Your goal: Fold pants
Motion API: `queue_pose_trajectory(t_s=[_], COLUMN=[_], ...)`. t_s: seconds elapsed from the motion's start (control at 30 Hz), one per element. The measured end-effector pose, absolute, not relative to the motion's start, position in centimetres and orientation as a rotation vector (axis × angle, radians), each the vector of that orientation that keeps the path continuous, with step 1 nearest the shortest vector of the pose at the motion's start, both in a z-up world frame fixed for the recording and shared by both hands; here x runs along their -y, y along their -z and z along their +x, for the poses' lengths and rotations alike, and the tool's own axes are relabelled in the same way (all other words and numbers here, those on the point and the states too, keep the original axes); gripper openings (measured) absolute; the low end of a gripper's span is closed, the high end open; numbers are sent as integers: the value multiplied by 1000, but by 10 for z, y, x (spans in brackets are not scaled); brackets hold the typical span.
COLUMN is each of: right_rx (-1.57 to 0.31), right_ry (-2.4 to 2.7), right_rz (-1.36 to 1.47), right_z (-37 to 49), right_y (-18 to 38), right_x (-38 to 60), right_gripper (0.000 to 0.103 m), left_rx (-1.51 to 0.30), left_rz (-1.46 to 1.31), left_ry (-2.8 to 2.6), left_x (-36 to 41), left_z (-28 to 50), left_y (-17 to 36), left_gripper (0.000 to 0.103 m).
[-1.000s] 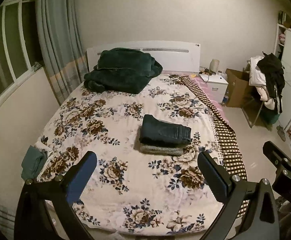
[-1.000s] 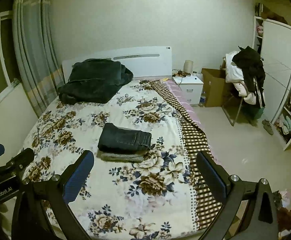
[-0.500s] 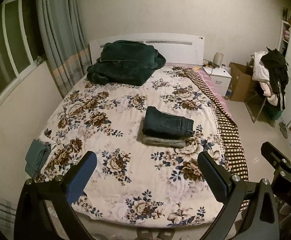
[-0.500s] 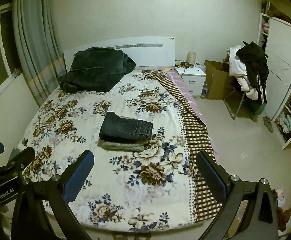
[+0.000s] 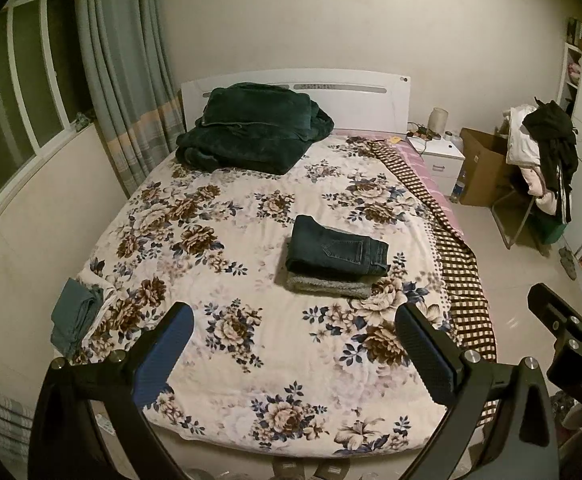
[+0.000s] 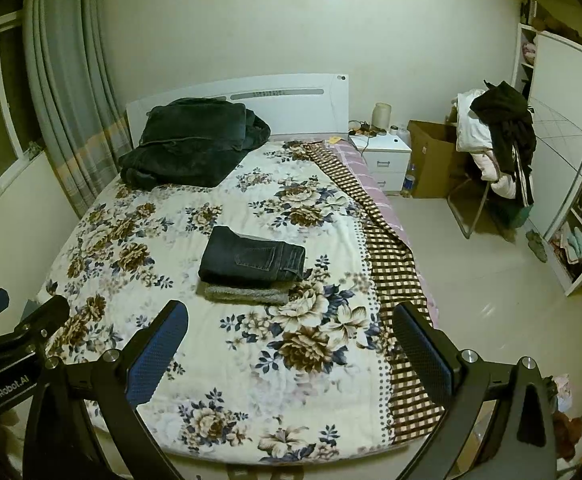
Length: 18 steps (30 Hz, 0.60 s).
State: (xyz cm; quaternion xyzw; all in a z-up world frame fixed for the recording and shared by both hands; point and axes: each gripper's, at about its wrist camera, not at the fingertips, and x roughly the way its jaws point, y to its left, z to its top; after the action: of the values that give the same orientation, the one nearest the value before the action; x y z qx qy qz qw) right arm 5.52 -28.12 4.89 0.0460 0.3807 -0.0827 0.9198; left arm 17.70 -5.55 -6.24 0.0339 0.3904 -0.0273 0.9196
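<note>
left gripper (image 5: pixel 291 344): backed off from the bed, more of the foot edge and the floor under it in view
right gripper (image 6: pixel 287 336): backed off too, foot edge of the bed (image 6: pixel 251 360) now showing
folded pants (image 5: pixel 337 250): smaller and higher in both views, farther from both grippers
headboard (image 5: pixel 363 96): sits lower in both views than 1 s ago

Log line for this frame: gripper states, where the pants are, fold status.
left gripper: open, empty | right gripper: open, empty | folded jeans: stacked on grey garment, mid-bed | fold: looks done
</note>
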Motion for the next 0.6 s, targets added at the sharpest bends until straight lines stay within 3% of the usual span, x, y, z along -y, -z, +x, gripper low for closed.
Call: queue_pose_trajectory(t_s=[0.6], right_rx=[-785], right_ry=[169], right_rz=[101], right_z=[56], right_y=[-53], right_x=[278], right_gripper=[103], left_rx=[-797], left_rz=[64], left_ry=[60], left_x=[56], left_z=[179], left_y=[54], left_gripper=[103])
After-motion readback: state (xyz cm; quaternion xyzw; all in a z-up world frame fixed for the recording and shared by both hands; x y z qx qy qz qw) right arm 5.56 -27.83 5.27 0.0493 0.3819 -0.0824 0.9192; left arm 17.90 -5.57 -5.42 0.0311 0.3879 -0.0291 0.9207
